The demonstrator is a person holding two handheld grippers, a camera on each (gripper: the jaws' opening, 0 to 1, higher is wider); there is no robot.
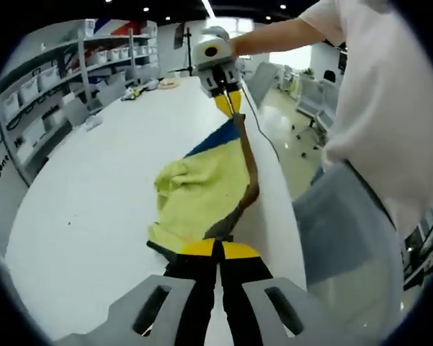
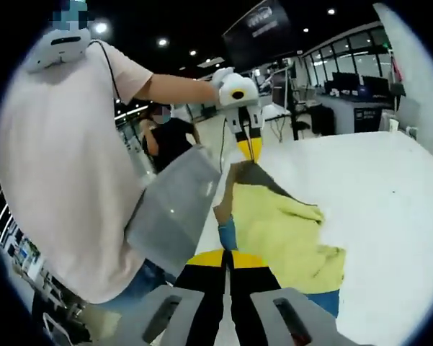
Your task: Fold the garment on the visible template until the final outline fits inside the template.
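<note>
A yellow garment (image 1: 205,191) with a blue panel (image 1: 220,140) and a brown edge lies partly on the white table (image 1: 94,202). Its edge is stretched between both grippers. My left gripper (image 1: 217,249) is shut on the near end. The right gripper (image 1: 227,99), held in a hand, is shut on the far end. In the right gripper view, my right gripper (image 2: 229,258) pinches the blue corner (image 2: 228,234), the yellow cloth (image 2: 281,231) sags to the right, and the left gripper (image 2: 248,148) grips the far end. A grey flat sheet (image 1: 346,238) (image 2: 176,209) hangs by the table edge in front of the person.
The person in a white shirt (image 1: 389,108) stands at the table's long edge. Shelves with bins (image 1: 43,94) line the left wall and small items (image 1: 151,85) sit at the table's far end. Another person (image 2: 169,137) and desks with monitors (image 2: 360,94) are behind.
</note>
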